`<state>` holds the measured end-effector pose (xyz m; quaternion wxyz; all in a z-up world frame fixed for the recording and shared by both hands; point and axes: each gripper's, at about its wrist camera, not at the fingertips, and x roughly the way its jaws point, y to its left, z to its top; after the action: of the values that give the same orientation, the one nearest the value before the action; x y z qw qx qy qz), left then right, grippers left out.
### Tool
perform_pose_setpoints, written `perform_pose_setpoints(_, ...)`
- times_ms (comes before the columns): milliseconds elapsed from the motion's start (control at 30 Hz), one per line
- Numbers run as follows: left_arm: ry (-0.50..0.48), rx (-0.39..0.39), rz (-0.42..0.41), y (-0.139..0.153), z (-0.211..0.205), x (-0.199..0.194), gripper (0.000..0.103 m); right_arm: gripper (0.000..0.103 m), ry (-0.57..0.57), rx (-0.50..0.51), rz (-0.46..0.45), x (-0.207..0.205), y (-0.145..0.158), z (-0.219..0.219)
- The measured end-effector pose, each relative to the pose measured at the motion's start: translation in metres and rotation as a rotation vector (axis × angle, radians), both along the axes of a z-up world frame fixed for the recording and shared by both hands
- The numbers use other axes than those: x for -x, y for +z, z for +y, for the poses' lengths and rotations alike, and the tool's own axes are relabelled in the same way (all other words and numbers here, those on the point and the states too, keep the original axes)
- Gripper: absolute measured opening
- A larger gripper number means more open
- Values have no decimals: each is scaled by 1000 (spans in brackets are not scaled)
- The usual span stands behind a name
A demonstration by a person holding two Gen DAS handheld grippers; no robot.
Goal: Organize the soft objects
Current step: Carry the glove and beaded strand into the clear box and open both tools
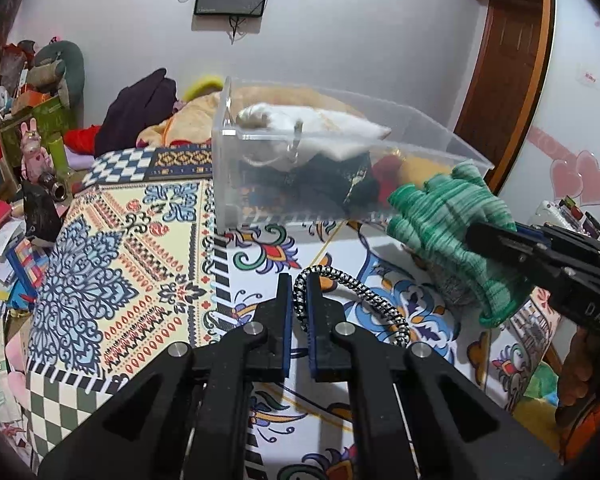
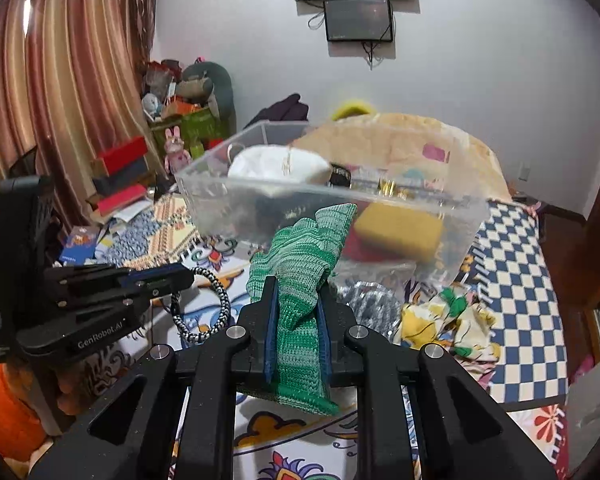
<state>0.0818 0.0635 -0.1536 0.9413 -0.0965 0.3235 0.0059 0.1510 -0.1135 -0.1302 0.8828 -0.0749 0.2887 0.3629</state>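
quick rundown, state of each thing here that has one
green glove: held off the bed by right gripper
braided cord: looped, pinched by left gripper
clear bin: open top, partly filled
yellow sponge: inside bin
wall screen: off

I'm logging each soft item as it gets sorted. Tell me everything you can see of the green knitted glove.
The green knitted glove is striped in darker and paler green, with a solid green cuff hem. It looks soft and stretchy. The right tongs are shut on its wrist and palm, holding it above the patterned bedspread. Its fingers point at the clear plastic storage box, just outside the near wall. The cuff hangs loose behind the tongs. Whether the fingertips touch the wall is unclear.
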Motion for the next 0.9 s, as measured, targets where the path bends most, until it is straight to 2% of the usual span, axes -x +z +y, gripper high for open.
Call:
perform_pose_setpoints(233, -4, 22, -45, 22, 1, 7, 5, 15, -37, -43, -59, 2, 25, -13)
perform_pose_setpoints(433, -3, -30, -119, 58, -4, 1, 5, 15, -82, -68, -113, -8, 47, -25)
perform_pose_setpoints(700, 9, -70, -190, 96, -8, -26, 5, 15, -131, -91, -187, -25, 68, -24)
perform_pose_setpoints(833, 8, -58, -198, 104, -7, -46, 5, 15, -149, -80, -207, -38, 72, -18)
perform_pose_setpoints(900, 14, -78, -204, 107, -9, -56, 5, 16, -155, -74, -211, -43, 72, -15)
